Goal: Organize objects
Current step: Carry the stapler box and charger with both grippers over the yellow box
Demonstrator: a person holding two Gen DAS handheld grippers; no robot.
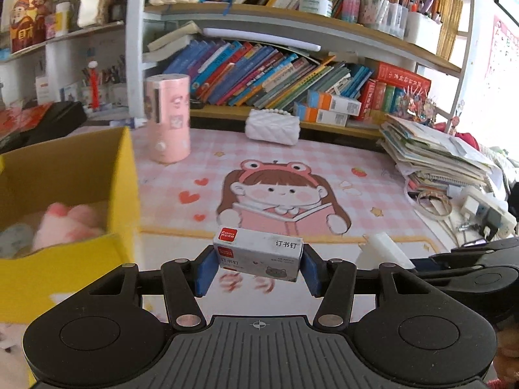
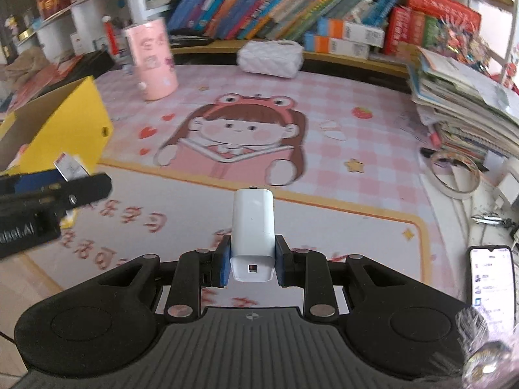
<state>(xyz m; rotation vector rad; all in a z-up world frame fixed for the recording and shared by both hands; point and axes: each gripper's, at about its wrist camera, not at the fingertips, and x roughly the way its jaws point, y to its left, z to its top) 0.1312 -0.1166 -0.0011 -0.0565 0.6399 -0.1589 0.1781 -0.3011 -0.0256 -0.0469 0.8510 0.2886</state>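
Observation:
My left gripper (image 1: 258, 267) is shut on a small grey and white staple box (image 1: 258, 254) with a red label, held crosswise above the pink desk mat (image 1: 373, 168). The yellow cardboard box (image 1: 123, 201) stands just to its left, with a pink plush toy (image 1: 69, 223) inside. My right gripper (image 2: 252, 264) is shut on a white charger block (image 2: 253, 230) that sticks forward over the mat (image 2: 356, 136). In the right wrist view the left gripper (image 2: 55, 191) with its staple box (image 2: 69, 167) shows at the left edge beside the yellow box (image 2: 74, 126).
A pink cylinder (image 1: 168, 118) and a white quilted pouch (image 1: 272, 126) stand at the back of the mat under crowded bookshelves. A pile of books and papers (image 1: 434, 155), tape rolls (image 2: 452, 175) and a lit phone (image 2: 491, 282) lie on the right.

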